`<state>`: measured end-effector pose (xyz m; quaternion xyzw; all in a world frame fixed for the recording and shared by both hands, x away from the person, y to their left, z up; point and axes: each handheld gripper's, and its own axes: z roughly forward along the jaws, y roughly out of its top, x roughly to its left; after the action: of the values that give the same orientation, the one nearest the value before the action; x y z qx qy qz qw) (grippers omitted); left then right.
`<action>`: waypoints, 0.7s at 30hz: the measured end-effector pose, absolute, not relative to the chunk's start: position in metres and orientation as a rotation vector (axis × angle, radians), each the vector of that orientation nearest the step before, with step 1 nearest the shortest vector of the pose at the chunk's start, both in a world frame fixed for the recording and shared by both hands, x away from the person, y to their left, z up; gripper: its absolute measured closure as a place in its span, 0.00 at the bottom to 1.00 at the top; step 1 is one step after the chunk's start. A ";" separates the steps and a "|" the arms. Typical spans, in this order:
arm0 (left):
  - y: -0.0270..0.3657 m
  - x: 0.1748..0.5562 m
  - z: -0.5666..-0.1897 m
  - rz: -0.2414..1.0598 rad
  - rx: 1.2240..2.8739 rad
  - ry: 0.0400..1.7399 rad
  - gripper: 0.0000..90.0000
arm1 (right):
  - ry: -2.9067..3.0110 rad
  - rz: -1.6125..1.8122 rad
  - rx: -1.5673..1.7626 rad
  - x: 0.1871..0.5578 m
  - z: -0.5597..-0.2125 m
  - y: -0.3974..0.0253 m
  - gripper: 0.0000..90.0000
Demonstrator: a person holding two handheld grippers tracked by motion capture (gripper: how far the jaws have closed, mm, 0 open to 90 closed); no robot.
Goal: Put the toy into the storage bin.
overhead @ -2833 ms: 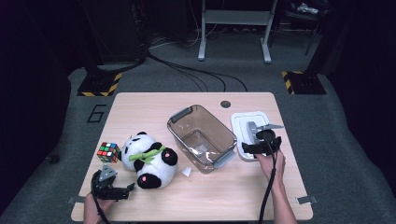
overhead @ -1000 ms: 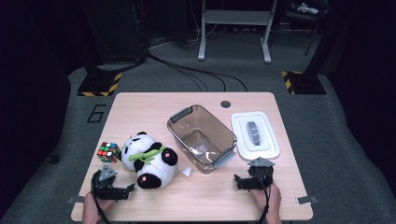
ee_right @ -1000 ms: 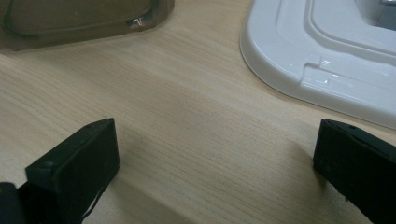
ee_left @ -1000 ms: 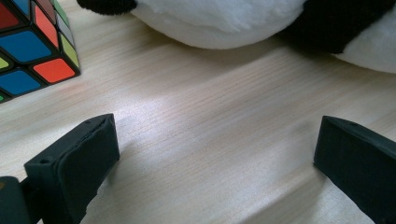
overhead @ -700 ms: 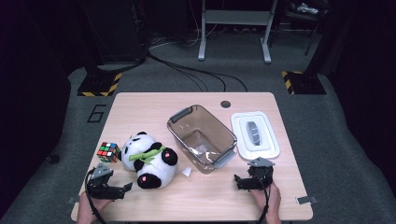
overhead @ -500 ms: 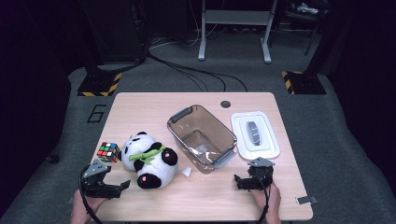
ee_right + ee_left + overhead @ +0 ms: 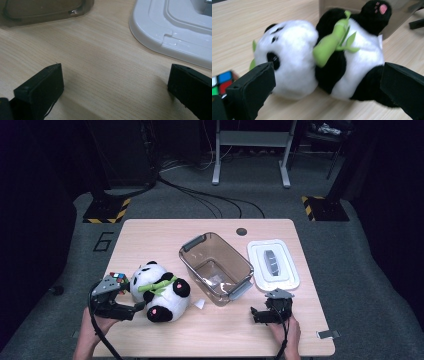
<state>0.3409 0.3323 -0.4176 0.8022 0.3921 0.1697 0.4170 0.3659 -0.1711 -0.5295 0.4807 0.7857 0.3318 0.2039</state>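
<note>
Left gripper point(image 7: 324, 92) jaws wide apart, plush panda point(image 7: 324, 55) lying between; puzzle cube point(image 7: 220, 83) at left edge.

On my table point(image 7: 150, 235) the panda toy point(image 7: 159, 291) lies left of centre, with the puzzle cube point(image 7: 116, 277) just beside it on its left and my left gripper point(image 7: 131, 309) near its front-left side. The open bin point(image 7: 216, 267) stands in the middle, to the right of the panda, and its lid point(image 7: 272, 265) lies flat just to the right of the bin. My right gripper point(image 7: 256, 315) rests in front of the lid, near the table's front edge and well apart from the left one.
</note>
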 end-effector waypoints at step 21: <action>0.295 0.377 -0.422 0.403 2.112 0.921 0.30 | 2.190 0.922 1.340 0.366 -0.529 -0.171 0.00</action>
<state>0.3774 0.2947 -0.4219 0.8312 0.3625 0.1586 0.3905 0.3660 -0.1712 -0.5295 0.4807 0.7857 0.3307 0.2053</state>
